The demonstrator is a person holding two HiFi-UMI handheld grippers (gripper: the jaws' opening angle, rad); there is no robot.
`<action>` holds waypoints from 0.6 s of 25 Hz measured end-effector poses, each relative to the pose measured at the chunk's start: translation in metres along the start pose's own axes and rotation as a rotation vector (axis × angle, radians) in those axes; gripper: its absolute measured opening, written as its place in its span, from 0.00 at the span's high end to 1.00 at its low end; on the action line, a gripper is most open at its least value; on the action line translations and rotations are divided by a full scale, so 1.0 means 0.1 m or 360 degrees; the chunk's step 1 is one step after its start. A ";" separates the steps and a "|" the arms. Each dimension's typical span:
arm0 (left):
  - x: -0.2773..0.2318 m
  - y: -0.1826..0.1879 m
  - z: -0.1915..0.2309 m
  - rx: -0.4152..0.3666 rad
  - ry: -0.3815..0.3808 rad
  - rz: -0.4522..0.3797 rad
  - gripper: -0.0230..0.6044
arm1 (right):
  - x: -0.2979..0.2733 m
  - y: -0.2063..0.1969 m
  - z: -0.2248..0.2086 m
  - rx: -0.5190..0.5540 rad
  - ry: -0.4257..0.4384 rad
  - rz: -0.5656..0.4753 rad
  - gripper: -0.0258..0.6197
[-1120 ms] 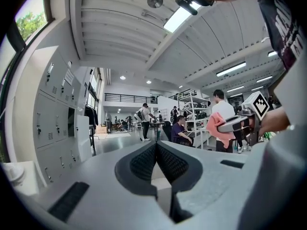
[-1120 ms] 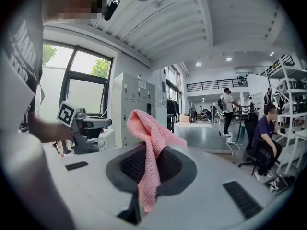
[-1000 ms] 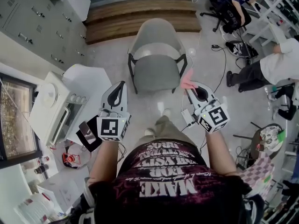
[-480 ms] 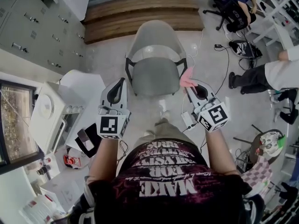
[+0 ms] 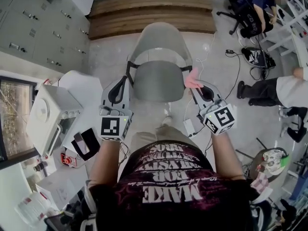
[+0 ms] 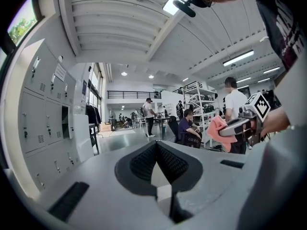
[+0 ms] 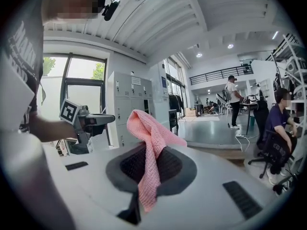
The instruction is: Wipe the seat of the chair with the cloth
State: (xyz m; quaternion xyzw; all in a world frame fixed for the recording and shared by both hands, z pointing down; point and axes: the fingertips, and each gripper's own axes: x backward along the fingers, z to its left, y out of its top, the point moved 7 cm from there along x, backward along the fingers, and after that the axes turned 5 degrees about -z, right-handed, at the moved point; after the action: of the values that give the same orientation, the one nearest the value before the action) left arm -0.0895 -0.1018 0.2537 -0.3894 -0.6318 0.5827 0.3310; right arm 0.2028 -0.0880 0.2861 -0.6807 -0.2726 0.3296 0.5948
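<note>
Head view puts the right gripper [image 5: 194, 86], fingers clamped on the cloth [image 5: 193, 79], beside the seat [image 5: 159, 81], so it should press the loose cloth flat there; left gripper [image 5: 124, 81] fingers are together, empty

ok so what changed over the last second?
The chair has drawn nearer in the head view as the person closed in. The left gripper and right gripper now flank its seat front. Nothing taken or let go: right stays shut on the pink cloth, left shut and empty.
</note>
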 end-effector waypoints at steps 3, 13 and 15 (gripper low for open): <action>-0.05 -0.07 0.01 0.0003 0.0067 0.0020 0.96 | -0.13 -0.09 -0.16 -0.0001 0.0055 0.0034 0.91; -0.11 -0.40 0.23 -0.0018 0.0196 0.0155 0.96 | -0.72 -0.84 -0.41 -0.0135 0.0179 0.0196 0.91; -0.14 -0.49 0.29 -0.0004 0.0204 0.0162 0.96 | -0.89 -1.02 -0.41 -0.0156 0.0203 0.0231 0.91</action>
State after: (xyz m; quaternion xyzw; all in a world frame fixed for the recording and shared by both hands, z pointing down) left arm -0.1134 -0.1290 0.3000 -0.4579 -0.5895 0.5719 0.3402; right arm 0.1798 -0.1669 0.4008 -0.7465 -0.2001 0.3140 0.5516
